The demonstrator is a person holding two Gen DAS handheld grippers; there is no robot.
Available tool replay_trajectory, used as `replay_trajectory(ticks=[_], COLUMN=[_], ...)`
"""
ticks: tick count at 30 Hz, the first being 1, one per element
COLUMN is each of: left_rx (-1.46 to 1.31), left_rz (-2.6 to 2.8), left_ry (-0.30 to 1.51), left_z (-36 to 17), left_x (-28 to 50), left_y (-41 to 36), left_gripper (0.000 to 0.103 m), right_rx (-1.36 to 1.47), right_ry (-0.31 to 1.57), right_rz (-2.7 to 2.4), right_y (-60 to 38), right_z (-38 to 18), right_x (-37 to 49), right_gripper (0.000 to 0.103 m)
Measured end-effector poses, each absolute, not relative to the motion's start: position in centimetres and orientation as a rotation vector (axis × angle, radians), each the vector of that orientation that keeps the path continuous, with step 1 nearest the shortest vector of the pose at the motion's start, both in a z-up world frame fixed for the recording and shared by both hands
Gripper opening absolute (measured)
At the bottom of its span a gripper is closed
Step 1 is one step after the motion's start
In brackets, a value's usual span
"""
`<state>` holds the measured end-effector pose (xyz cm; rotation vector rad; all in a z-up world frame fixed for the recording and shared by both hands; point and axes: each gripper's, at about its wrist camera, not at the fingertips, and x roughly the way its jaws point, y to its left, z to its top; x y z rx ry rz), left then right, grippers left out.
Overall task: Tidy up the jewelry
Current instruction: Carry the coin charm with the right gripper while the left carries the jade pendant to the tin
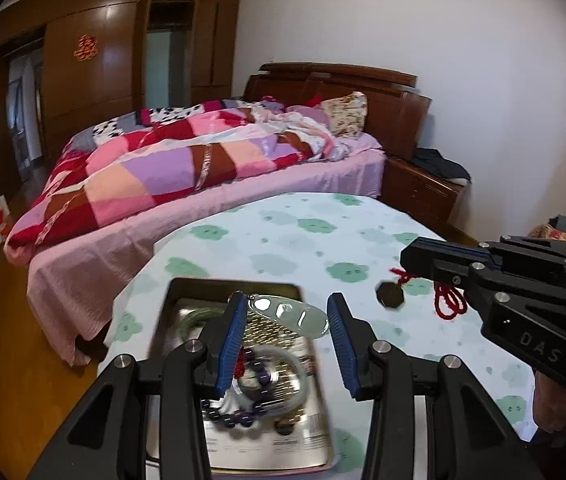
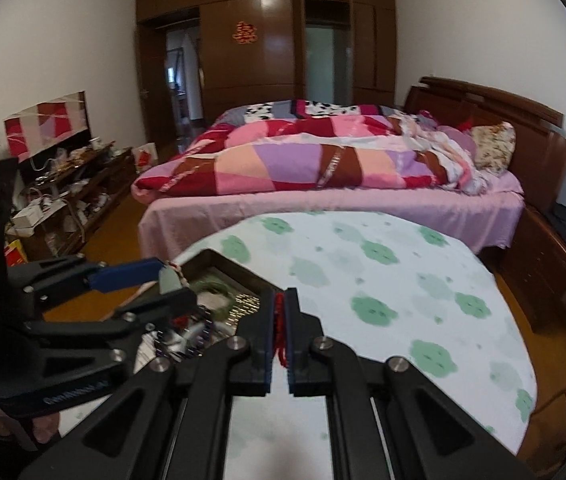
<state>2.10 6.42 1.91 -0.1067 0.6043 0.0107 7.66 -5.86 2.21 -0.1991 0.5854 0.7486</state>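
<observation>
Now the red cord [image 1: 449, 304] with its dark pendant [image 1: 390, 295] hangs from the right tongs [image 2: 282, 334], pinched shut, above the surface [image 2: 383, 280]. Tray [image 1: 187, 292] lies leftward, under the half-open left tongs [image 1: 287, 344], which hold a pale pendant [image 1: 291, 314].

The letters "DAS" stand embossed on the right tool's [image 1: 407, 258] black body.
</observation>
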Motion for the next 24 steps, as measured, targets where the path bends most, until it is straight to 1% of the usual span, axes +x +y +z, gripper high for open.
replay_trajectory(ticks=[6, 14, 18, 20, 23, 24], left_rx=[-0.132, -0.161, -0.173, -0.167, -0.166, -0.171], left_rz=[0.052, 0.088, 0.090, 0.103, 0.120, 0.125], left_ry=[0.633, 0.705, 0.741, 0.745, 0.737, 0.728], left_z=[0.3, -2.9, -3.9, -3.9, -3.6, -3.4], left_x=[2.4, 3.5, 3.9, 3.9, 3.7, 3.5], left_y=[8.3, 9.8, 10.2, 10.2, 10.3, 10.4], left_gripper=[0.043, 0.043, 0.043, 0.045, 0.055, 0.061], right_rx=[-0.211, -0.223, -0.204, -0.203, -0.197, -0.195], right_ry=[0.601, 0.665, 0.709, 0.732, 0.740, 0.738], right_rz=[0.812, 0.836, 0.854, 0.855, 0.846, 0.842], right_y=[-2.4, -0.5, -0.5, -0.3, -0.6, -0.8], right_z=[0.8, -2.3, -3.5, -3.9, -3.9, -3.8], right_x=[7.9, 8.8, 9.3, 9.5, 9.5, 9.4], right_gripper=[0.007, 0.007, 0.011, 0.011, 0.011, 0.011])
